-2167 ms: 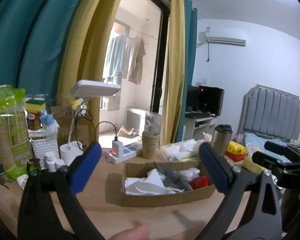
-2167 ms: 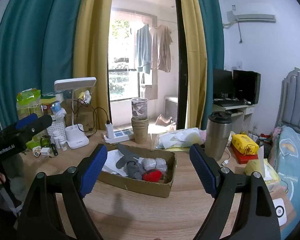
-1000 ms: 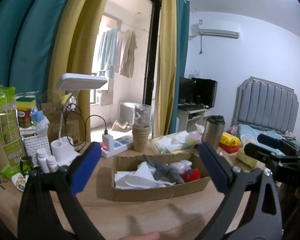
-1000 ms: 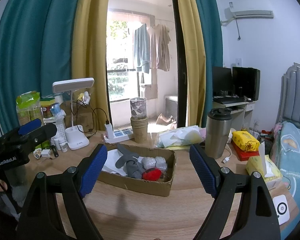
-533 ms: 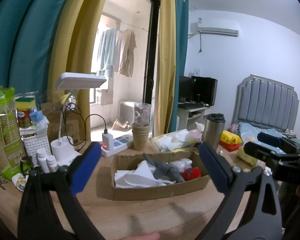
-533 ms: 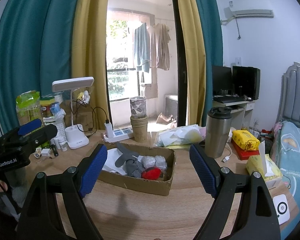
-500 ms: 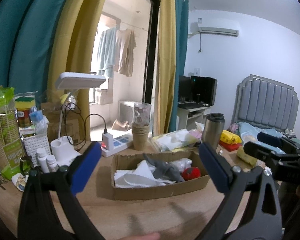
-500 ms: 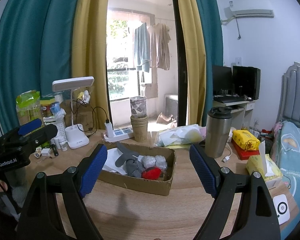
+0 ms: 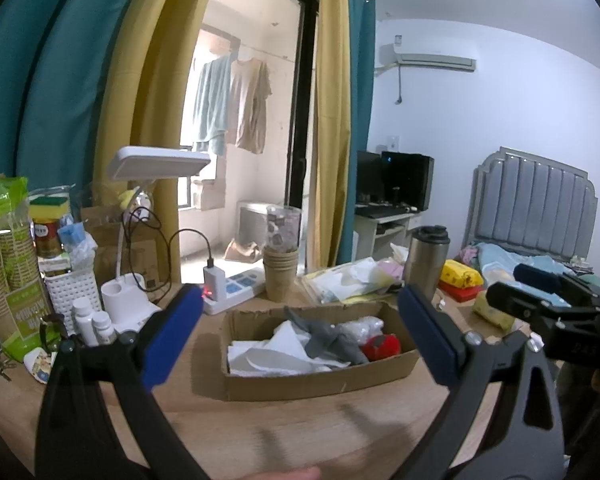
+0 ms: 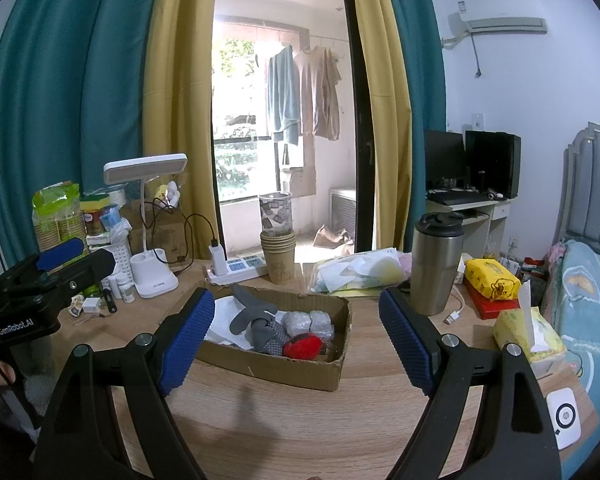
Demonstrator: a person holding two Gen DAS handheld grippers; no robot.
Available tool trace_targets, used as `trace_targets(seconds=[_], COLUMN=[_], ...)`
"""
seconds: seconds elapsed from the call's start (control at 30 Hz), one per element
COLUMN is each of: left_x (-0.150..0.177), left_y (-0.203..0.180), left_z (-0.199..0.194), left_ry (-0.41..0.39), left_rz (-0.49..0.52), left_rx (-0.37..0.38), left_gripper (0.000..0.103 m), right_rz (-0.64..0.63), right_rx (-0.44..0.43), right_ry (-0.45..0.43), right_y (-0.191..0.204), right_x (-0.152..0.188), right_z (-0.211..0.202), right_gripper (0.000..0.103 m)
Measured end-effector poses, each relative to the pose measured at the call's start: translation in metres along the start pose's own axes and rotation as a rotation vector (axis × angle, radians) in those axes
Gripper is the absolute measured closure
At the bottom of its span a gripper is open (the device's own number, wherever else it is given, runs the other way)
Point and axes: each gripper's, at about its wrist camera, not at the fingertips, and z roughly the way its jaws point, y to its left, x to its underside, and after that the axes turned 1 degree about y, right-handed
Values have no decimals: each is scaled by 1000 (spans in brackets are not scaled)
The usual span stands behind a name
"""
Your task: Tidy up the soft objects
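Note:
A shallow cardboard box (image 9: pixel 320 378) (image 10: pixel 292 368) sits on the wooden table. It holds a grey plush shark (image 9: pixel 332 342) (image 10: pixel 256 326), a red soft toy (image 9: pixel 382 347) (image 10: pixel 303 347), white cloth (image 9: pixel 274 354) (image 10: pixel 224 318) and clear-wrapped bundles (image 10: pixel 308 323). My left gripper (image 9: pixel 300 338) is open and empty, held back from the box. My right gripper (image 10: pixel 296 334) is open and empty, also short of the box. Each gripper shows at the edge of the other's view.
Behind the box stand a paper cup stack (image 10: pixel 278 258), a power strip (image 10: pixel 240 267), a desk lamp (image 10: pixel 150 256), a steel tumbler (image 10: pixel 436 262) and a plastic packet (image 10: pixel 360 271). Small bottles and a white basket (image 9: pixel 72 292) stand left. A tissue pack (image 10: pixel 526 330) lies right.
Both views have drifted only slightly over the last second. Both grippers stay open and empty, and the box contents have not moved.

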Motion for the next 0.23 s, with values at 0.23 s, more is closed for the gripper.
trace_targets(seconds=[0.23], left_x=[-1], left_y=[6], left_z=[3], left_ry=[9], left_rz=[-34], left_rx=[34], left_gripper=[4], right_rz=[-1], right_rx=[0], right_ry=[-1], right_y=[0], right_x=[0], right_z=[0], right_gripper=[16])
